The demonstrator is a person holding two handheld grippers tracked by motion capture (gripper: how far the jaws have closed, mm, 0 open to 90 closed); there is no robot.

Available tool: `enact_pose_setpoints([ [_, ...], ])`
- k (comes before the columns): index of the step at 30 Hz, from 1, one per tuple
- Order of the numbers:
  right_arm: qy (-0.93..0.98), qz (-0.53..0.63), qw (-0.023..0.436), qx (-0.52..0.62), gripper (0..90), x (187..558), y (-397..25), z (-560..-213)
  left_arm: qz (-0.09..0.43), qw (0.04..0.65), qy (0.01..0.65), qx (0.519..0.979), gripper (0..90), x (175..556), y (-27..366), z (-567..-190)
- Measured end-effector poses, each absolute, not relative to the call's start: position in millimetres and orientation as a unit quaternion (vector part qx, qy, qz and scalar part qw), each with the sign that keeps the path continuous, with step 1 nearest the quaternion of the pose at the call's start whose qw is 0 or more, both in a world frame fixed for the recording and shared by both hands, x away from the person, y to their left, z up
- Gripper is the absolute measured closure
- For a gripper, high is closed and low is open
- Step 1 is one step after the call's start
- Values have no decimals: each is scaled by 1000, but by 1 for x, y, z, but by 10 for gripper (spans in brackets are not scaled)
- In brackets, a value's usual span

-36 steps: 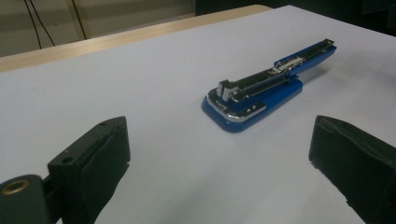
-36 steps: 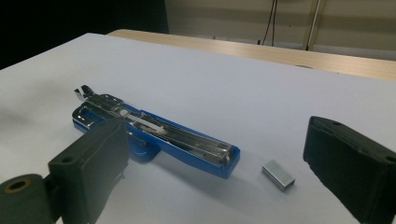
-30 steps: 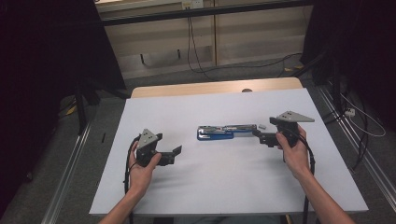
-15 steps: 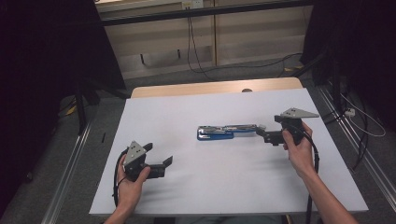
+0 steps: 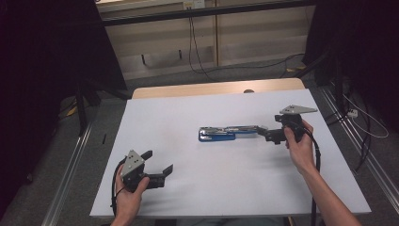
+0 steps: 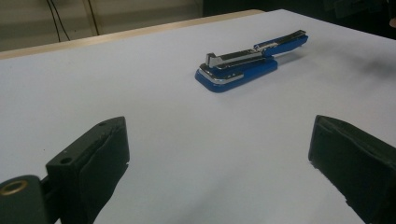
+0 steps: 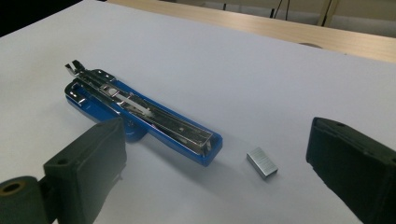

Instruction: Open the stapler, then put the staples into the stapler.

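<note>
A: Mid-table, stapler point(image 5: 229, 132) lies opened flat, long axis running 9-to-3 in the high view, blue base toward 9, metal arm stretching toward 3.

B: Which gripper's closer?

A: Right gripper point(image 5: 267, 135), easily. It sits at the 3 o'clock end of the stapler, jaws pointing toward 9, nearly at the tip. Left gripper point(image 5: 157, 163) is well apart, down at 7 o'clock near the table point(image 5: 155, 117) front edge.

B: Jaw state?

A: Both spread wide, holding nothing. Right gripper view: black pads at each bottom corner, gap between them open.

B: What's in that gap?

A: Staple strip point(image 7: 262, 161), small grey ridged block, lying loose on the white top just beside the stapler's near end, not touching it. From the jaws it's at about 12, slightly toward the right pad. Stapler point(image 7: 140, 112) runs off toward 10 from there, magazine channel face-up.

B: So next move?

A: Likely pinch the strip and drop it in the channel; the jaws would need to ease forward and down. Judgement only.

B: Materials?

A: Stapler: glossy blue plastic shell, chrome rail and spring pusher. Strip: shiny metal, thin, could slip between the pads. Table: matte white sheet, wood edge at the far side.

B: Left gripper view?

A: Stapler point(image 6: 250, 63) at 12–1, far off.
</note>
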State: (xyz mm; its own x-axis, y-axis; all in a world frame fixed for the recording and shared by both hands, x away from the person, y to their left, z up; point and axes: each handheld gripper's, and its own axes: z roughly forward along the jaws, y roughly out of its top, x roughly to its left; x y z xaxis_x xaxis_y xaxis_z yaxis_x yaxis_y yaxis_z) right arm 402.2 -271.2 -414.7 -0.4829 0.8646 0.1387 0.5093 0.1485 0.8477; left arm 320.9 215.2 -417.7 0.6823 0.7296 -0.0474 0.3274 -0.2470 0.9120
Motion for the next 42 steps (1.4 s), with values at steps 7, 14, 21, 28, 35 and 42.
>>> enact_pose_setpoints([
  [7, 739, 449, 175, 472, 54, 410, -270, -417, 183, 503, 330, 777, 61, 324, 210, -420],
  [14, 750, 441, 170, 462, 51, 420, -272, -415, 179, 502, 331, 778, 59, 319, 210, -419],
  [21, 763, 432, 170, 449, 99, 437, -275, -408, 174, 504, 338, 775, 52, 318, 212, -420],
  [28, 774, 425, 150, 446, 136, 452, -278, -409, 173, 498, 335, 781, 51, 315, 208, -421],
  [35, 776, 412, 161, 450, 222, 466, -286, -414, 179, 497, 348, 775, 51, 318, 214, -422],
  [42, 790, 382, 145, 456, 309, 479, -293, -415, 174, 502, 353, 770, 51, 318, 217, -421],
])
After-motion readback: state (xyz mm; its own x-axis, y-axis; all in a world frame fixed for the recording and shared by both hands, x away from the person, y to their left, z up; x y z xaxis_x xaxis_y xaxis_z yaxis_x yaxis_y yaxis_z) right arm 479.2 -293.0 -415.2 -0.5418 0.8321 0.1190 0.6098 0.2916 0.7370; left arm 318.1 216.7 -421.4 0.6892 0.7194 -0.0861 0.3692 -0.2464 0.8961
